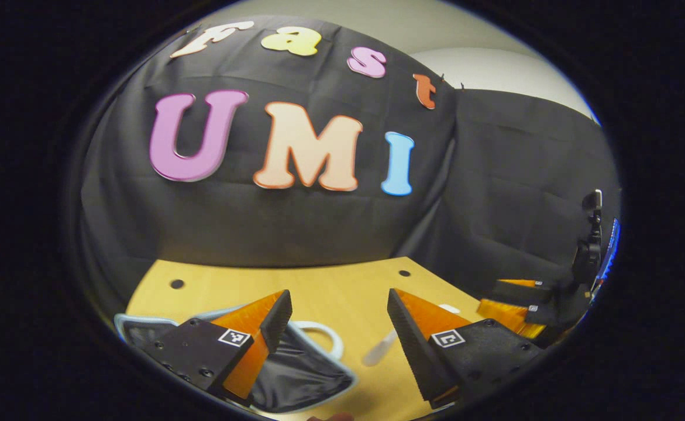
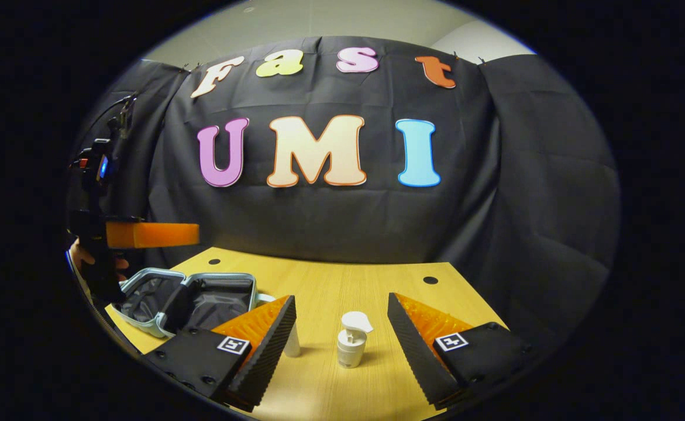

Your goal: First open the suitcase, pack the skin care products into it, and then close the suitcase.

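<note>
The suitcase (image 2: 190,301) is already open on the wooden table (image 2: 377,275), and it lies flat with its dark lining showing. So the first step looks done. From what the right gripper view shows of the inside, nothing is packed yet, so I think the packing is just about to start and the closing comes last. A small white pump bottle (image 2: 351,340) stands up on the table. It sits right in front of the right gripper (image 2: 341,327), in line with the gap between its two fingers, but the fingers are spread wide and do not touch it. A second white bottle (image 2: 291,345) stands just beside the left finger of that gripper, partly hidden behind it. The suitcase is off to the left of these bottles, with bare table between. The left gripper (image 1: 339,318) hangs over the near edge of the suitcase (image 1: 301,368), and its fingers are spread wide too and hold nothing. In the left gripper view a pale thing (image 1: 380,349) lies on the table between the fingers, but it is too blurry to tell what it is. The right gripper looks closest to picking up a bottle.
</note>
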